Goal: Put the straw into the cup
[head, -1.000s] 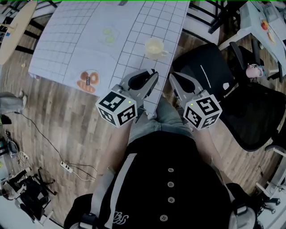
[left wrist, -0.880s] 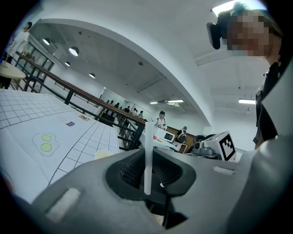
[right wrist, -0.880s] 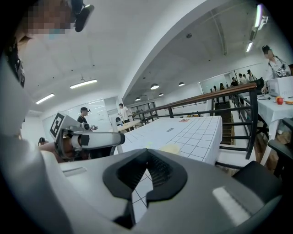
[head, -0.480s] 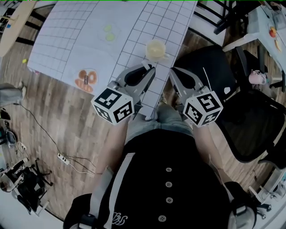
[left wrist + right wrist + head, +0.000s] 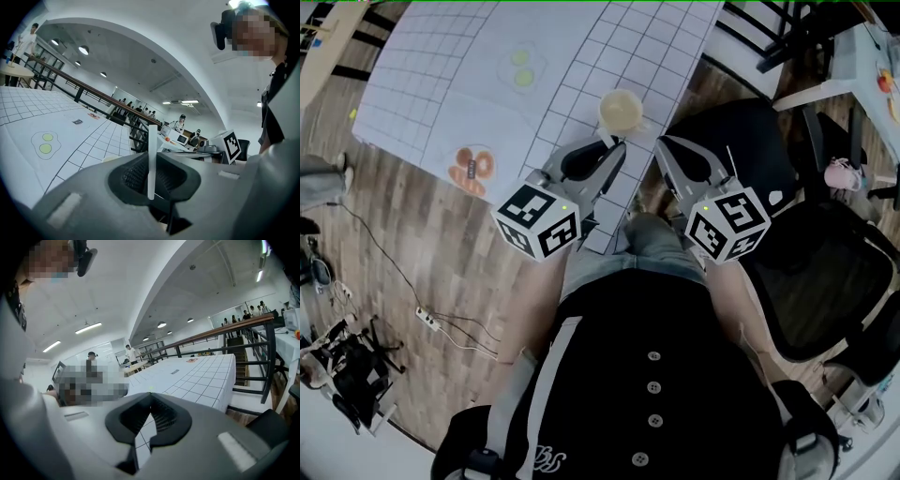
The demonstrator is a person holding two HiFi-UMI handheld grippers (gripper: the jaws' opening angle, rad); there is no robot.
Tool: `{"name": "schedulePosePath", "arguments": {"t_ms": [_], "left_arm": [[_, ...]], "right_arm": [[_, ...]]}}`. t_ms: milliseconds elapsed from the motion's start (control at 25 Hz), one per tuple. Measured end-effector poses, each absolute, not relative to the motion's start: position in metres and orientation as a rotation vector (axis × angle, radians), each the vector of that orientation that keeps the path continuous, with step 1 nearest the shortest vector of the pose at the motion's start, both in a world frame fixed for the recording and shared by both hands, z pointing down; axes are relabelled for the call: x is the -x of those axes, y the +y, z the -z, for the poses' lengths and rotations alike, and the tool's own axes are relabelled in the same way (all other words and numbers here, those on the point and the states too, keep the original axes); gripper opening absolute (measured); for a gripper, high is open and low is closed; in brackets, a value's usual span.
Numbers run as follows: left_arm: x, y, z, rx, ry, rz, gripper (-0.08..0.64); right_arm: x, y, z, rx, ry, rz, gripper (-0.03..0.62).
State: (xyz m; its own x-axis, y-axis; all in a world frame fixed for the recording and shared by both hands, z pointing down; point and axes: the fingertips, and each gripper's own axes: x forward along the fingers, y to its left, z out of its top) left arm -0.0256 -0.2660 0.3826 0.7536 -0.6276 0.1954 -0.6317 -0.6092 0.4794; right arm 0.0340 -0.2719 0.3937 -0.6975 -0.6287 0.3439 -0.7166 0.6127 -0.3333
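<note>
From my seat the whole move turns on one line: the cup sits on the gridded tablecloth just beyond the tips of the left gripper, on the far side and a shade to the right. That gripper is clamped on the straw, which stands upright across its ribbed black pads, its long axis near vertical and most of its length rising above the jaws. The right gripper is to the right of the cup and a little farther from it, its tips pressed together on nothing. The straw looks like thin, stiff white plastic, while the cup is round, pale yellow and translucent with an open mouth. I judge the straw's low end must clear the near rim first.
</note>
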Motion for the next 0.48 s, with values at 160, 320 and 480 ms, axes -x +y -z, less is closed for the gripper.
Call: {"name": "schedulePosePath", "arguments": {"t_ms": [160, 320, 480], "left_arm": [[0.027, -0.283, -0.384, -2.405, -0.974, -0.005, 0.048], [0.028, -0.299, -0.388, -2.389, -0.995, -0.012, 0.048], [0.032, -0.315, -0.39, -2.372, -1.026, -0.005, 0.048]], "right_arm": [[-0.031, -0.287, -0.395, -1.074, -2.657, -0.676, 0.0], [-0.028, -0.302, -0.399, -1.043, -2.673, -0.68, 0.0], [-0.023, -0.317, -0.4, -0.99, -2.714, -0.721, 0.0]]}}
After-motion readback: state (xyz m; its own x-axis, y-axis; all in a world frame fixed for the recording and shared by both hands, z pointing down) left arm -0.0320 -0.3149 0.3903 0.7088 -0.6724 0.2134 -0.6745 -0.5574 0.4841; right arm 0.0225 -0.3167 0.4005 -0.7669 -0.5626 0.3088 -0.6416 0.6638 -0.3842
